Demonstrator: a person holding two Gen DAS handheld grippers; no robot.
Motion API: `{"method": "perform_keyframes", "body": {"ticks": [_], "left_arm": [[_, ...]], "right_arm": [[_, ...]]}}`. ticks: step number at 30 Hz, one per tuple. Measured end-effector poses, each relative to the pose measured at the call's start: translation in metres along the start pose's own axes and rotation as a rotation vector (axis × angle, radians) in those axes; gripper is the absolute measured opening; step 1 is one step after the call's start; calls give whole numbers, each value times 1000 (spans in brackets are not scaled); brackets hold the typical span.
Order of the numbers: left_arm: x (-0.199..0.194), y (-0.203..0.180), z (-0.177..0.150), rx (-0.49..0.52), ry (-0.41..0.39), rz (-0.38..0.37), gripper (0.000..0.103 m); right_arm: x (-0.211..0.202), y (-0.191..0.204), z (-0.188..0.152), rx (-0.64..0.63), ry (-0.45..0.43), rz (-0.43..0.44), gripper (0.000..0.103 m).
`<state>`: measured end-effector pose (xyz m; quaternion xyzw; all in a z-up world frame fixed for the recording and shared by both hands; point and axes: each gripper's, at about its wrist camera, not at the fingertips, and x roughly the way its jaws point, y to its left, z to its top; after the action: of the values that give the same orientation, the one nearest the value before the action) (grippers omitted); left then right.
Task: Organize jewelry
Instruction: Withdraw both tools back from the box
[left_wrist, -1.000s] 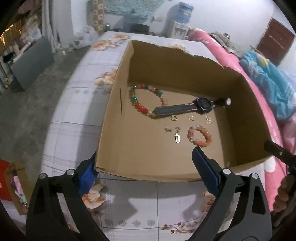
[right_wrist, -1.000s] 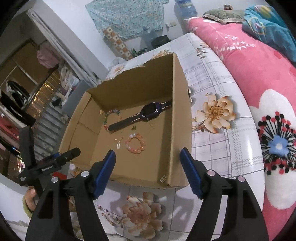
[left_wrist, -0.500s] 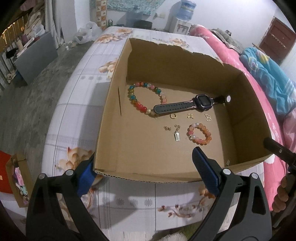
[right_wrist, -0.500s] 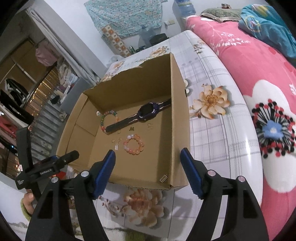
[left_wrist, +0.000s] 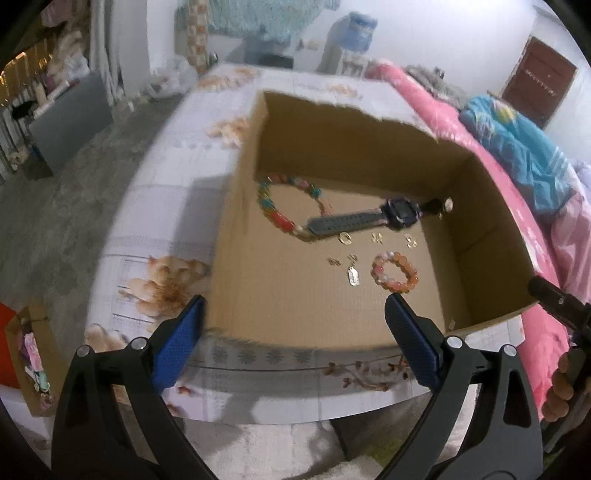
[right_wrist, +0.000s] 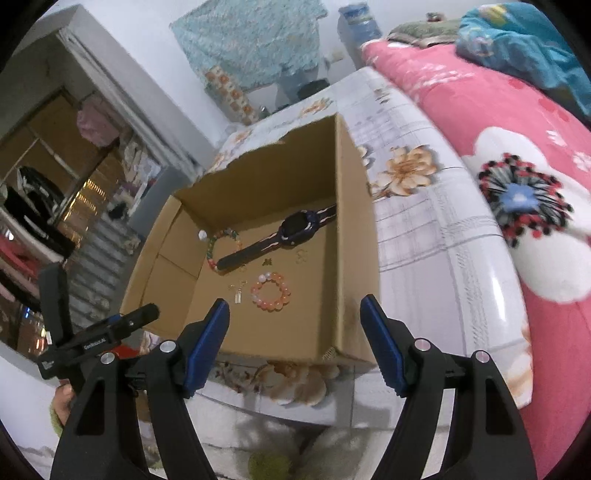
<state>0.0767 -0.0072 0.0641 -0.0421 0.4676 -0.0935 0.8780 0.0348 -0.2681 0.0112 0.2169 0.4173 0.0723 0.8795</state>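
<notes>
An open cardboard box (left_wrist: 280, 306) (right_wrist: 354, 258) lies on a floral tablecloth. Inside rest a dark wristwatch (left_wrist: 373, 218) (right_wrist: 280, 236), a multicoloured bead bracelet (left_wrist: 273, 210) (right_wrist: 212, 251), a smaller orange-pink bead bracelet (left_wrist: 394, 272) (right_wrist: 270, 291), a small silver tag (left_wrist: 353, 276) (right_wrist: 237, 296) and several tiny gold earrings (left_wrist: 345, 237). My left gripper (left_wrist: 293, 338) hangs open before the box's near wall, nothing between its fingers. My right gripper (right_wrist: 295, 341) is also open and empty at the box's near right corner. The left tool (right_wrist: 99, 338) shows in the right wrist view.
A pink flowered quilt (right_wrist: 517, 155) and blue blanket (left_wrist: 517, 147) lie right of the box. The table's front edge (left_wrist: 295, 410) is close below the grippers. A small box of items (left_wrist: 29, 354) stands on the floor at left. A water dispenser (left_wrist: 354, 33) stands at the back.
Both grippers have drawn back from the box toward the table's front edge, so the box looks farther away. Both stayed open; nothing inside the box moved.
</notes>
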Motion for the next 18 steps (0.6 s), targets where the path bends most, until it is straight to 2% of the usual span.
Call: {"method": "perform_keyframes", "body": {"ticks": [3,6,12,15,18], "left_arm": [[-21,10,-9,7,-86,28,93],[-37,19,-24,17,-135,16,93],[-53,24,-55,-25,-133,44,93],[-49,9,-63,9,-145,89,93],[-37,-8,-66,53,-88,98,93]], "right_arm": [[-21,2,-12,-21,-53,-71,75],[-37,9,-28,-73,-78,-126,80],[-33,32,-61,-160,-50,-154,90],[-11,48,-72,-211,2,-177,92],[1,67,-78,-272,5,-205,92]]}}
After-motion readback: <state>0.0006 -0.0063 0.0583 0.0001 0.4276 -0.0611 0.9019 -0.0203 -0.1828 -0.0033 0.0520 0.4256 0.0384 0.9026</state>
